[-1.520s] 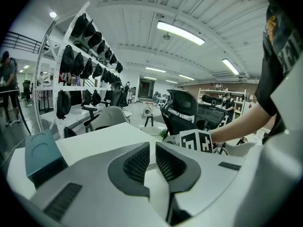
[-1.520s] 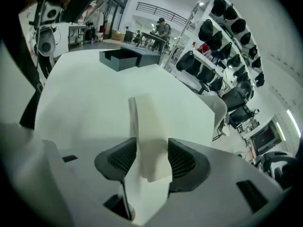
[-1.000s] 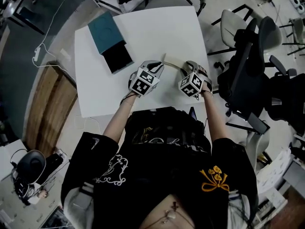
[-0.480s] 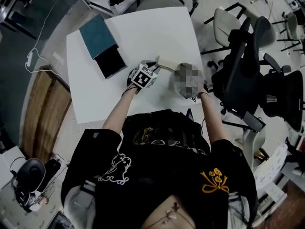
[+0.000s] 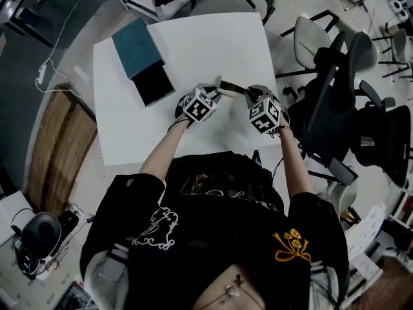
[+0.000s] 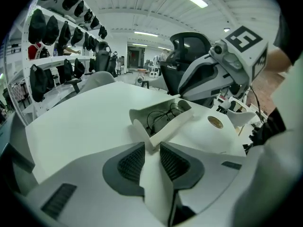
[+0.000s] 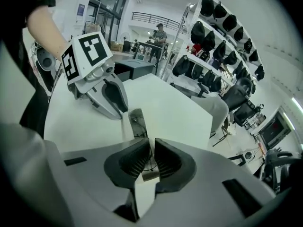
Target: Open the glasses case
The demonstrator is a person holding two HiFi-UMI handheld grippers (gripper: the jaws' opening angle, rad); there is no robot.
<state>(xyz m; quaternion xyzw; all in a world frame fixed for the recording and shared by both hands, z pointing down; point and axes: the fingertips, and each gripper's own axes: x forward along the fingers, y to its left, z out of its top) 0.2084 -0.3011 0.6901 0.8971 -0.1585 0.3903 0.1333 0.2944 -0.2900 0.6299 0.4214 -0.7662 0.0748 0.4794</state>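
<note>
On the table (image 5: 193, 50), glasses case (image 6: 170, 126) lies open.

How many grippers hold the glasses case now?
2. The left gripper clamps a white flap of the glasses case at one end; the right gripper, whose jaws have just been closing, pinches its edge at the other end.

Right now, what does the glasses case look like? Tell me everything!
The glasses case is cream-white, a stiff fold-up kind, sitting on the white table. Its top is lifted open, showing dark thin-framed glasses inside. The left gripper pinches one end flap; the right gripper, whose jaws have just been closing, pinches the other end.
</note>
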